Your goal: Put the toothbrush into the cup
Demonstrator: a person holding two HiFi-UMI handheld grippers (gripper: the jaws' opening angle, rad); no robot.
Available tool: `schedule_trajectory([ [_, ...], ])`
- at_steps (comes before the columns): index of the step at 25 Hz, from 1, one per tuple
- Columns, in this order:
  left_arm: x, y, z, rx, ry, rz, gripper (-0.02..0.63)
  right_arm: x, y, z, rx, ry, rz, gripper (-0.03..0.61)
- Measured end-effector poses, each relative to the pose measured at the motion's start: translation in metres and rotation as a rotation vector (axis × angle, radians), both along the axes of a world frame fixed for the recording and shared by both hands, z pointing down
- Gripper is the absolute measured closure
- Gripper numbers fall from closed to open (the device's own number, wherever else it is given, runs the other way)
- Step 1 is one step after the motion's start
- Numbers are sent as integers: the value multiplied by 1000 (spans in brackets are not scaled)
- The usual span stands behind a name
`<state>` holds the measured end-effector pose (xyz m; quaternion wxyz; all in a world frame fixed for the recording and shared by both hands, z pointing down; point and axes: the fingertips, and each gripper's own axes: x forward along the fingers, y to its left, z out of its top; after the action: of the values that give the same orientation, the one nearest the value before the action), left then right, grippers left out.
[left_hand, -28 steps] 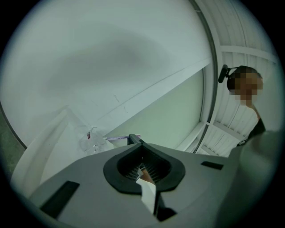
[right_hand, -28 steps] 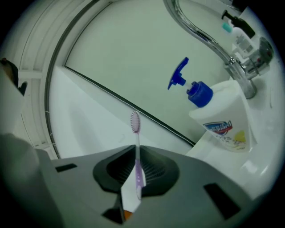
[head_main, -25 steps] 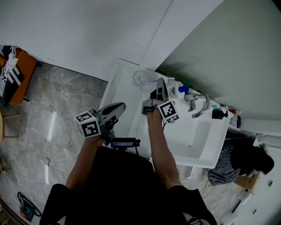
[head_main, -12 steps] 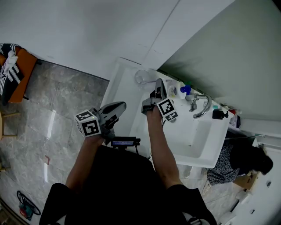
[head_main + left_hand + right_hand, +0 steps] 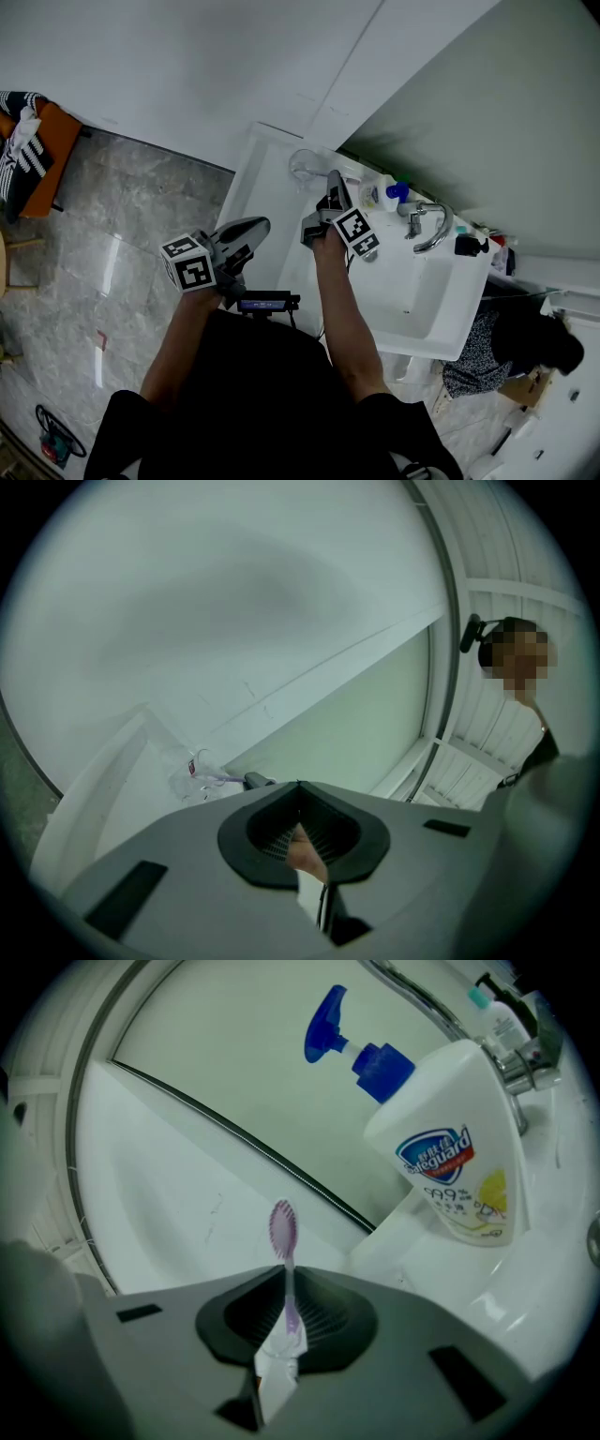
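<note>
In the right gripper view a purple toothbrush (image 5: 282,1227) stands up between the jaws of my right gripper (image 5: 286,1312), which is shut on its handle, bristle head pointing away. In the head view the right gripper (image 5: 330,178) hovers over the white counter just right of a clear cup (image 5: 302,167). The cup (image 5: 190,772) stands upright near the counter's back corner, with the toothbrush's purple head just beside it in the left gripper view. My left gripper (image 5: 261,223) hangs level off the counter's front edge, its jaws (image 5: 298,789) shut and holding nothing.
A white soap bottle with a blue pump (image 5: 450,1147) stands close to the right of the right gripper (image 5: 384,194). Beyond it are the chrome faucet (image 5: 429,228) and the sink basin (image 5: 412,291). The wall rises right behind the cup. Grey tiled floor (image 5: 122,272) lies on the left.
The right gripper has sunk a little and tipped downward, shifting left toward the cup with the toothbrush in it. The left gripper has not moved.
</note>
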<state>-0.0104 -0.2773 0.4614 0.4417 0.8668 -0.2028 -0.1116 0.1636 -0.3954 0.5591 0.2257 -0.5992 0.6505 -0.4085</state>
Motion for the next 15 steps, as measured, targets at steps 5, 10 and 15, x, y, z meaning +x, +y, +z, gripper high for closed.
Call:
schedule_trajectory([
  [5,0,1,1,1,-5,-8,604,-6,-3,2,-1,19,-35,540],
  [10,-2,4,0,2,-9,-14,604,-14,-4,4,-3,28,-68,540],
  [15,-3,4,0,3,-15,-23,604,-22,-6,7,-1,50,-115,529],
])
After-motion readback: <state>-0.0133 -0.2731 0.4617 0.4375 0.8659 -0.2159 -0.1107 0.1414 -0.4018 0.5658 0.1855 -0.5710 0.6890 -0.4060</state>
